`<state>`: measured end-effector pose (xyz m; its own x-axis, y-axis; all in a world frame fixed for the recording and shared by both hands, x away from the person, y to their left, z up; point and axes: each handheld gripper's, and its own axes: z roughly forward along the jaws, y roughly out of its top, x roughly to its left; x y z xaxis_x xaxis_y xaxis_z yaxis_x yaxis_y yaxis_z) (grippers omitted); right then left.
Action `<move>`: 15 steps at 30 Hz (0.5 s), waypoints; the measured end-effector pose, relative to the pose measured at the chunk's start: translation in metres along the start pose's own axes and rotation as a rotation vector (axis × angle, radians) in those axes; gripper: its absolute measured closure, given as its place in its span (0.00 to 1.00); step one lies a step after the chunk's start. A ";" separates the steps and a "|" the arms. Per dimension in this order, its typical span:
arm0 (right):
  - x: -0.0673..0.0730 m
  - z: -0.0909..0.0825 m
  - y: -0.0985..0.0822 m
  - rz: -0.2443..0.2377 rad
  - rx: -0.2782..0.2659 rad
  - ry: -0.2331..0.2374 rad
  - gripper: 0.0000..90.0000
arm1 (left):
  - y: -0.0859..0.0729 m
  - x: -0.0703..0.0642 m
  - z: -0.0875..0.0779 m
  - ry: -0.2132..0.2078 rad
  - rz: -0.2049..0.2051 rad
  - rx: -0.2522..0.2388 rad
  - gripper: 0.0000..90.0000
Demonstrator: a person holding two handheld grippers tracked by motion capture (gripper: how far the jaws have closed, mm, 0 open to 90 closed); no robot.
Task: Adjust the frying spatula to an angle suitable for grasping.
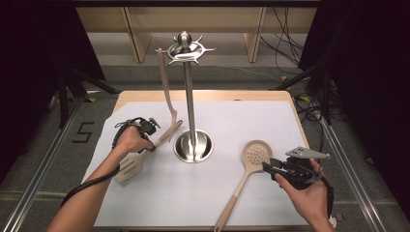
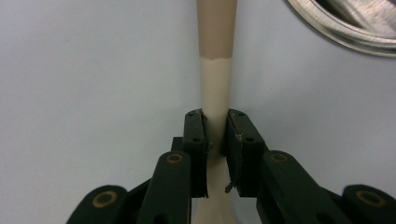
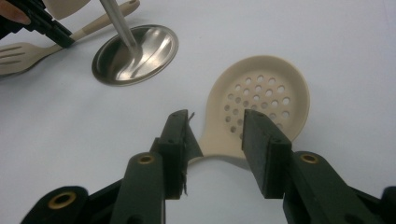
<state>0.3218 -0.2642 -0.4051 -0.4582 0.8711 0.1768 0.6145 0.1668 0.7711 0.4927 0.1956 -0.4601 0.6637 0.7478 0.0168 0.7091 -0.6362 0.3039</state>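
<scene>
Clamped on the slotted spatula's handle, my left gripper works beside the steel rack; my right gripper gapes over the skimmer. One utensil hangs already (two left, I judge).

The left gripper clamps a beige utensil handle between its fingers — steel base near, upper right.
</scene>
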 end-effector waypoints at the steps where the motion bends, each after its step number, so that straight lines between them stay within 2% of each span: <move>1: -0.001 0.000 0.000 -0.003 0.000 0.001 0.69 | -0.001 0.001 0.000 -0.002 0.000 -0.007 0.87; 6: 0.000 -0.001 0.000 -0.008 0.007 -0.012 0.69 | -0.011 0.006 -0.006 -0.005 -0.022 -0.053 0.87; 7: 0.003 -0.001 0.000 0.035 0.017 0.003 0.69 | -0.013 0.007 -0.008 -0.006 -0.023 -0.061 0.87; 10: 0.003 -0.001 0.000 0.031 0.015 0.002 0.69 | -0.018 0.012 -0.015 -0.007 -0.047 -0.093 0.87; 13: 0.003 -0.001 0.001 0.030 0.014 0.000 0.69 | -0.024 0.014 -0.021 -0.002 -0.073 -0.144 0.87; 15: 0.004 -0.001 0.001 0.029 0.013 0.001 0.69 | -0.029 0.016 -0.025 -0.014 -0.096 -0.181 0.87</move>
<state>0.3200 -0.2612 -0.4036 -0.4403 0.8753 0.1997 0.6357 0.1469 0.7578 0.4771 0.2306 -0.4443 0.5994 0.7998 -0.0331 0.7154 -0.5167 0.4702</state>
